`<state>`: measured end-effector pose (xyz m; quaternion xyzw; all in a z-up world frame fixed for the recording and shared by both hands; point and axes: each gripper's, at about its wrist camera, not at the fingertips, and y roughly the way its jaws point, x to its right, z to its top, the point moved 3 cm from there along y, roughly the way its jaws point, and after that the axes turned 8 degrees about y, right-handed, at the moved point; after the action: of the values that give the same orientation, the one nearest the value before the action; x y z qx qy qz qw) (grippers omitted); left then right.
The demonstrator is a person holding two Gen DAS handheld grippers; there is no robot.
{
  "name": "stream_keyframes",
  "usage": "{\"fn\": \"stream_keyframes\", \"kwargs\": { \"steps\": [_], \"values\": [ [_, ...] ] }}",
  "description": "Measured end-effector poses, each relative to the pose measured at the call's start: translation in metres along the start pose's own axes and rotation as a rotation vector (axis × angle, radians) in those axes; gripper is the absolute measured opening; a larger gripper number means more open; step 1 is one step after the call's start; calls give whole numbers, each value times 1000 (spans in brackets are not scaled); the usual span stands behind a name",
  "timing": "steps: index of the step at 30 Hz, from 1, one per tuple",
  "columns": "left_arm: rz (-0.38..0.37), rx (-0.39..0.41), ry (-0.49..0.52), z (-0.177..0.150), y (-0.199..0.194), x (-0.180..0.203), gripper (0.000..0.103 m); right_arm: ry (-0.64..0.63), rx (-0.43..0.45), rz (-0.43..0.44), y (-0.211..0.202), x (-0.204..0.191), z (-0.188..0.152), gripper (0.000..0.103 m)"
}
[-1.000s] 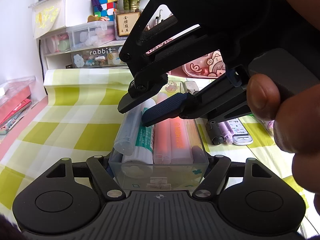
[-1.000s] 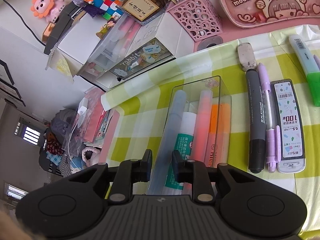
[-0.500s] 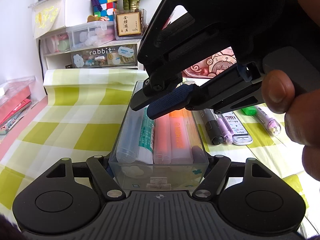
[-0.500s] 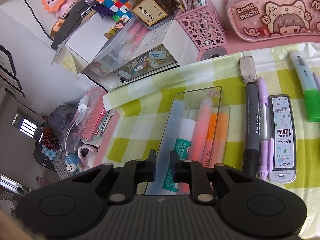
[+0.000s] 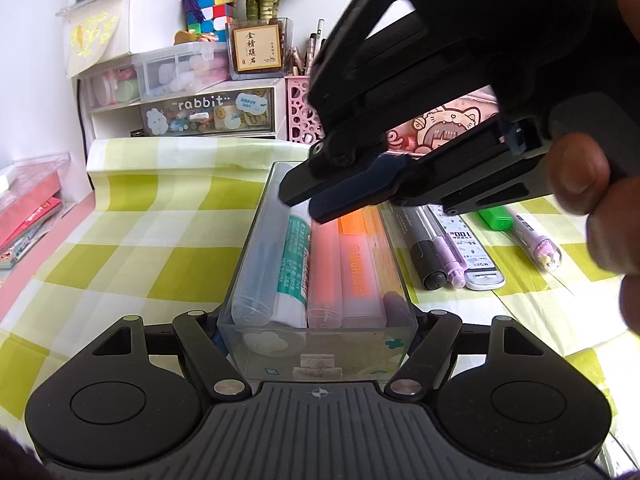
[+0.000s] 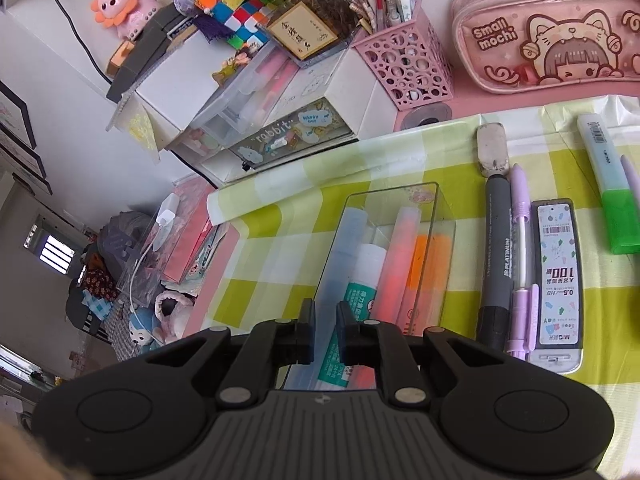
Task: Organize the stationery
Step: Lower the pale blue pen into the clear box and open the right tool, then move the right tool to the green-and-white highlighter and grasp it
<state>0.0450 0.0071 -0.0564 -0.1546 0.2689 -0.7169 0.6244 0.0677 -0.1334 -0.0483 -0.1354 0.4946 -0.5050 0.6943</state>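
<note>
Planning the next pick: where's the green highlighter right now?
In the right wrist view, the green highlighter lies on the checked cloth at far right, outside the clear box, right of the lead refill case.

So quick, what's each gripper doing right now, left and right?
Left gripper: spread wide around the near end of the clear box, gripping it by its sides.
Right gripper: nearly closed, holding nothing, above the box.
</note>
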Motion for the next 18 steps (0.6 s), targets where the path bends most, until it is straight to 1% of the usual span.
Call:
{"fn": "stream_keyframes", "kwargs": {
  "steps": [2,5,10,14,18],
  "values": [
    [0,0,0,0,0,0,73,8,34,5,-13,6,4,5],
    [0,0,0,0,0,0,73,44,95,-18,-35,23,12,6],
    [0,0,0,0,0,0,73,136,201,-130,-66,67,26,7],
    [0,0,0,0,0,0,73,193,253,-200,-83,99,28,8],
    [-1,1,1,0,0,-1,73,199,281,-283,-92,117,28,10]
  ]
}}
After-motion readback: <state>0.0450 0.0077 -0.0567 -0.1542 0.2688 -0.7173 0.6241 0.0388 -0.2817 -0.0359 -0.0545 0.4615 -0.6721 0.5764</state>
